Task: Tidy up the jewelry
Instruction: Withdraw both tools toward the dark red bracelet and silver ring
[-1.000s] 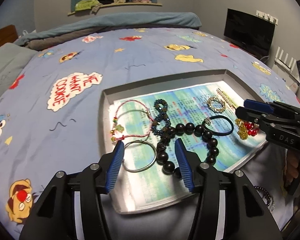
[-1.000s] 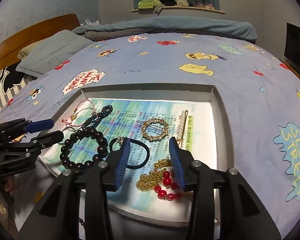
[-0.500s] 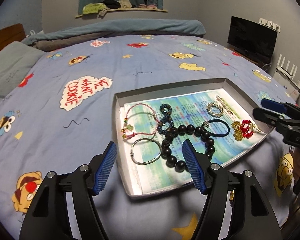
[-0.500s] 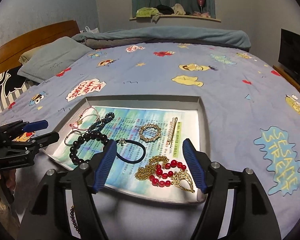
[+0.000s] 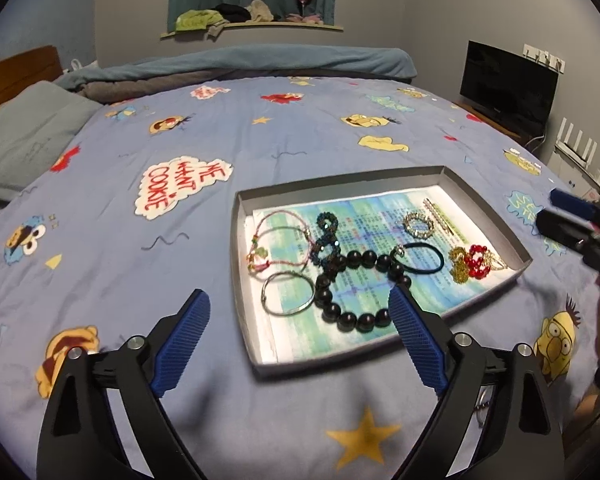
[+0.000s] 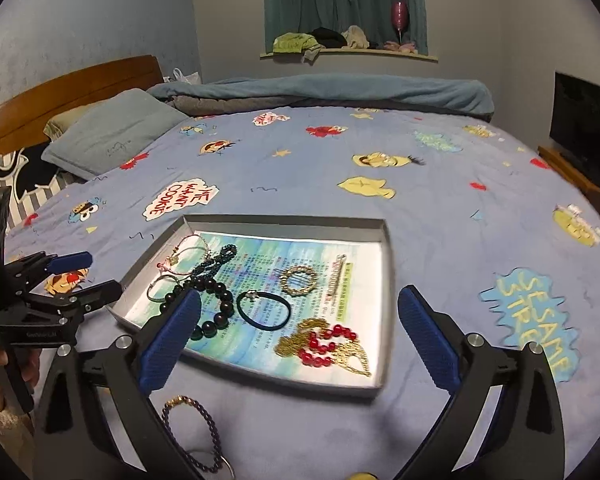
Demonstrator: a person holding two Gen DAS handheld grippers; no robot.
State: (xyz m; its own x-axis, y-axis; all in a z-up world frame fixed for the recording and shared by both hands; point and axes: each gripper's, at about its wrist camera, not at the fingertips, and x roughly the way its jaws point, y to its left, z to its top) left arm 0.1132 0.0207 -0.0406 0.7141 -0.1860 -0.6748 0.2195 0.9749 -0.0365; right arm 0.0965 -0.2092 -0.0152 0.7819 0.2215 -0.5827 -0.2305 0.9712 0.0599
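A shallow grey tray (image 5: 238, 240) (image 6: 386, 280) lies on the bed and holds jewelry: a black bead bracelet (image 5: 356, 318) (image 6: 220, 304), a silver bangle (image 5: 288, 293), a pink cord bracelet (image 5: 278, 240), a dark blue beaded piece (image 5: 326, 240), a black hair tie (image 5: 422, 256) (image 6: 264, 309), a round gold clip (image 6: 298, 280), and a gold chain with red beads (image 5: 472, 264) (image 6: 328, 346). A purple bead bracelet (image 6: 204, 440) lies on the sheet outside the tray. My left gripper (image 5: 300, 320) is open and empty, in front of the tray. My right gripper (image 6: 300, 324) is open and empty, above the tray's near edge.
The blue cartoon-print bedsheet (image 5: 180, 208) spreads all round the tray. A grey pillow (image 6: 112, 136) and wooden headboard (image 6: 60, 88) are at the left. A black TV (image 5: 508, 88) stands at the right. A folded blanket (image 6: 324, 96) lies at the bed's far end.
Both grippers have pulled back and up from the tray and opened wider. The tray now looks smaller and further off. The jewelry has not moved.
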